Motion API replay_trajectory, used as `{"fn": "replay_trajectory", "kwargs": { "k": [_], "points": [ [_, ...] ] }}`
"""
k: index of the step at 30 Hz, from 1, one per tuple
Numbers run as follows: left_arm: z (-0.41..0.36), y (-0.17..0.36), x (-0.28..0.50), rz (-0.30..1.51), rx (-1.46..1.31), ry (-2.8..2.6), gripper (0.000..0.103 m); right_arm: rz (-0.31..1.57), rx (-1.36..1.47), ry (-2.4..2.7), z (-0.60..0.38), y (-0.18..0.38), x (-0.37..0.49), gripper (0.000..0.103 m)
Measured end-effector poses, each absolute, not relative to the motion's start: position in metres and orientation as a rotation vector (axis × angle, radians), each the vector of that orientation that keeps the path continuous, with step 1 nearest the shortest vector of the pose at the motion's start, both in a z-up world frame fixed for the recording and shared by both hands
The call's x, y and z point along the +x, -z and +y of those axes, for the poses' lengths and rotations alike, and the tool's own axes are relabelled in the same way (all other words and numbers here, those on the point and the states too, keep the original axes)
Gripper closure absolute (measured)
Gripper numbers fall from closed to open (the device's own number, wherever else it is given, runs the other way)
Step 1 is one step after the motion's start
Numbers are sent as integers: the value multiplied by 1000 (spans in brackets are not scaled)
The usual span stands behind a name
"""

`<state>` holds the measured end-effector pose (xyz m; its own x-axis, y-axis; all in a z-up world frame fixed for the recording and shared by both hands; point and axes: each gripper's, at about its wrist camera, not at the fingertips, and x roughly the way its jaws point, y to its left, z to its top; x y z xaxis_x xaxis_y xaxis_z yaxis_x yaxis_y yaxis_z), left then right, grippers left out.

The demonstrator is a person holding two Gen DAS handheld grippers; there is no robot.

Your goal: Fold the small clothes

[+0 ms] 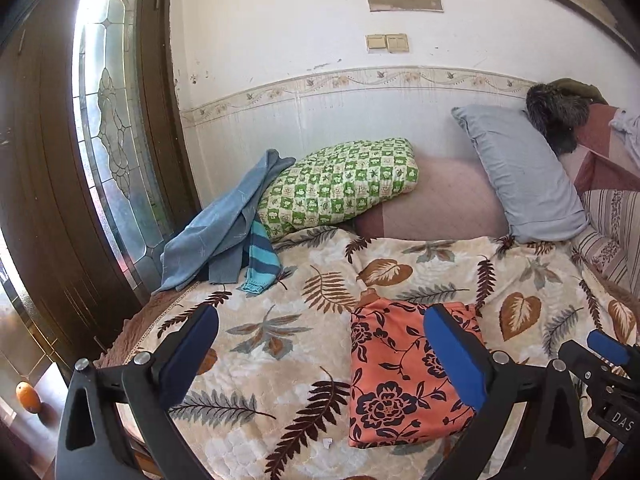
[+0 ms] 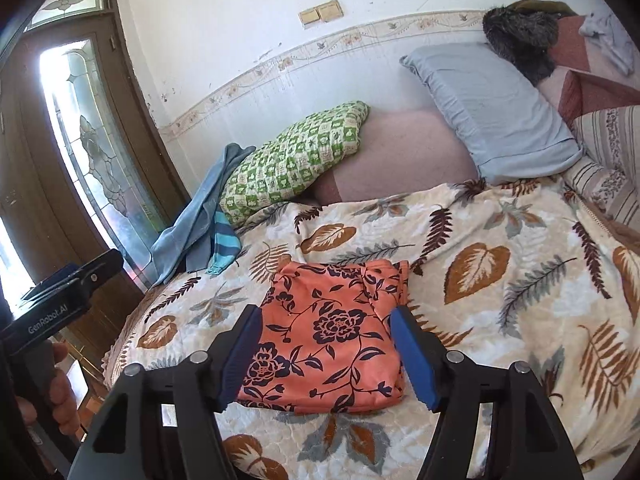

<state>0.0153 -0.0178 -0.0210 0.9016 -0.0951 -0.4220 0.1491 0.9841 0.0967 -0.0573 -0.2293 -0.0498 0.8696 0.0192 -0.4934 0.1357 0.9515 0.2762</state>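
Observation:
An orange floral garment (image 1: 396, 376) lies folded into a rectangle on the leaf-patterned blanket (image 1: 280, 340). It also shows in the right wrist view (image 2: 332, 340). My left gripper (image 1: 320, 344) is open and empty, held above the bed with the garment under its right finger. My right gripper (image 2: 326, 354) is open and empty, hovering over the garment's near half. A heap of blue clothes (image 1: 220, 228) with a striped sleeve lies at the bed's far left; it also shows in the right wrist view (image 2: 196, 228).
A green checked pillow (image 1: 340, 184) and a pale blue pillow (image 1: 520, 172) lean at the wall. A dark furry item (image 1: 556, 112) lies at the back right. A wooden door with patterned glass (image 1: 108, 120) stands left of the bed.

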Motion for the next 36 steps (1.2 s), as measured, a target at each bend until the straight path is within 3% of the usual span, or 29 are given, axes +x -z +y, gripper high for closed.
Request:
{"fn": "replay_trajectory", "kwargs": {
  "k": [20, 36],
  "points": [
    [18, -2, -15, 372, 59, 99, 0, 386, 154, 30, -180, 5, -83, 28],
    [33, 3, -15, 358, 35, 112, 0, 413, 96, -14, -157, 14, -72, 28]
  ]
}}
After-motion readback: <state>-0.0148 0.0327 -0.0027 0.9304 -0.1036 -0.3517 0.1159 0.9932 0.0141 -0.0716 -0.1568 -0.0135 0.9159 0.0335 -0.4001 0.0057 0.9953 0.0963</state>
